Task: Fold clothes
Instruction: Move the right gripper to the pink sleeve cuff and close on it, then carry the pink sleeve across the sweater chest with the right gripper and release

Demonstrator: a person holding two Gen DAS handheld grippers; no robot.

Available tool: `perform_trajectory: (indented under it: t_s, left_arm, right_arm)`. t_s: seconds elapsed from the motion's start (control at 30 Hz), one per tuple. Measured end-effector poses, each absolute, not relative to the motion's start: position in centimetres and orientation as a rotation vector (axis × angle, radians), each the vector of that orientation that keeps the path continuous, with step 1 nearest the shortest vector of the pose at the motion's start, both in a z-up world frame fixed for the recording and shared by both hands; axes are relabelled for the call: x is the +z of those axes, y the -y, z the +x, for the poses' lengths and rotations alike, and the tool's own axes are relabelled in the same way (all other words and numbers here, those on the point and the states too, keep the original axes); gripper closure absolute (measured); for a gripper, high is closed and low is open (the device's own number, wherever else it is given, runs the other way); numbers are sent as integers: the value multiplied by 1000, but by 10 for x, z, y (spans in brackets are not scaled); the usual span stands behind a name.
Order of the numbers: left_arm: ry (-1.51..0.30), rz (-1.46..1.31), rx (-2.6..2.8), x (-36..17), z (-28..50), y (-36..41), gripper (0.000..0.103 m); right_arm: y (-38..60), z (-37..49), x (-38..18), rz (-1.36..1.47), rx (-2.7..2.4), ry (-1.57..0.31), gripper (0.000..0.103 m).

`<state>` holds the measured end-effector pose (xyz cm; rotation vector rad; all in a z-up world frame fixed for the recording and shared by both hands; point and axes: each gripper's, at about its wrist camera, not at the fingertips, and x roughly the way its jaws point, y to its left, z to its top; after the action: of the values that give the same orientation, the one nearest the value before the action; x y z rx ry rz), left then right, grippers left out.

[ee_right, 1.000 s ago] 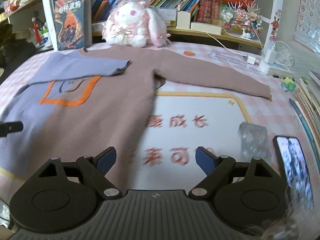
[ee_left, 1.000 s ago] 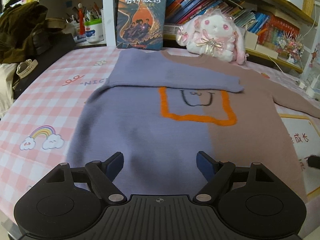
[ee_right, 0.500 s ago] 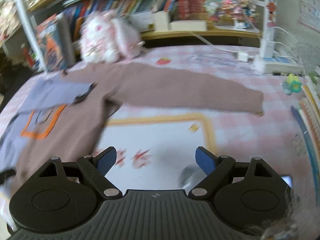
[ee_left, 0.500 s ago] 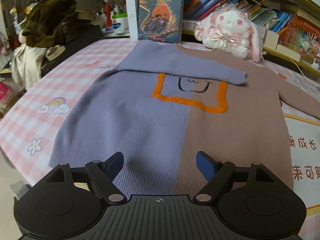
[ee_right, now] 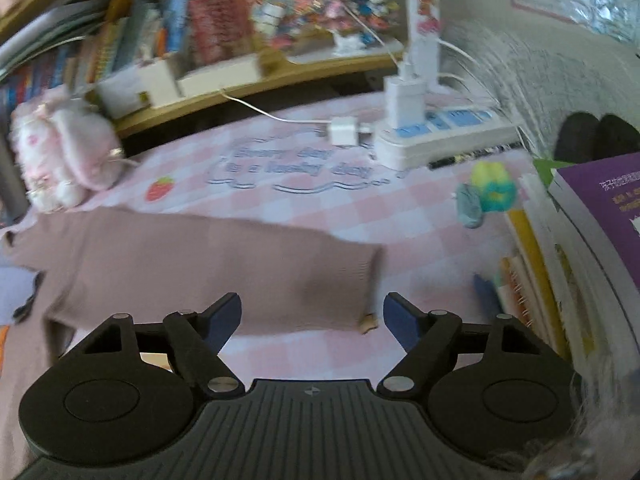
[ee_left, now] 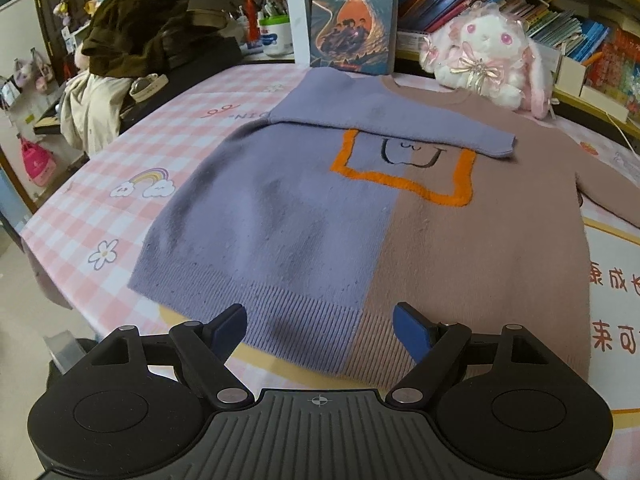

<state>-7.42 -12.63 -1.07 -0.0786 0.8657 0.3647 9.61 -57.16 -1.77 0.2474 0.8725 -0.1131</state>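
A knit sweater point(ee_left: 360, 232), half lilac and half dusty pink with an orange square on the chest, lies flat on the pink checked tablecloth point(ee_left: 120, 152). Its lilac sleeve point(ee_left: 384, 120) is folded across the chest. My left gripper point(ee_left: 319, 330) hovers open over the ribbed hem, nothing between its fingers. In the right wrist view the pink sleeve point(ee_right: 224, 264) stretches out over the cloth, its cuff point(ee_right: 366, 284) just ahead of my right gripper point(ee_right: 312, 318). Those jaws are closing, with the cuff end lying between the fingertips and no pad pressing on it.
A plush rabbit point(ee_left: 492, 56) and an upright book point(ee_left: 352, 16) stand behind the sweater. A white power strip point(ee_right: 440, 136) with chargers, a small green toy point(ee_right: 488, 192) and stacked books point(ee_right: 580, 248) crowd the right. Dark clothing point(ee_left: 136, 36) is piled at the left.
My right gripper has swung right along the pink sleeve to its cuff, and its fingers stand slightly closer. The left view has pulled back toward the sweater's hem.
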Motion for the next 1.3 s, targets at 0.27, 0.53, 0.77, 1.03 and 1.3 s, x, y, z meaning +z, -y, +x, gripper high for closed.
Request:
perform_trajectory:
  t_s: [0.27,0.53,0.77,1.03,1.3]
  left_arm:
    - [-866,-84,390,-10,-76,125,20]
    - [-863,-96,392,-10,-76,126,20]
    - [-853,-107,379,-11,-73,127,20]
    - [-825,-100,325,-12,-65,124,20]
    - [-783,-85,244,-12,-63,101,20]
  right_arm:
    - [585,109,-35,268,-160,-945,49]
    - [582,114,-36,260,-114,-944,84]
    - [589,113,-17,365,-23,-897,94]
    - [570,111,30,393,74,-789,94]
    - [526,106,63,381,143,-727,94]
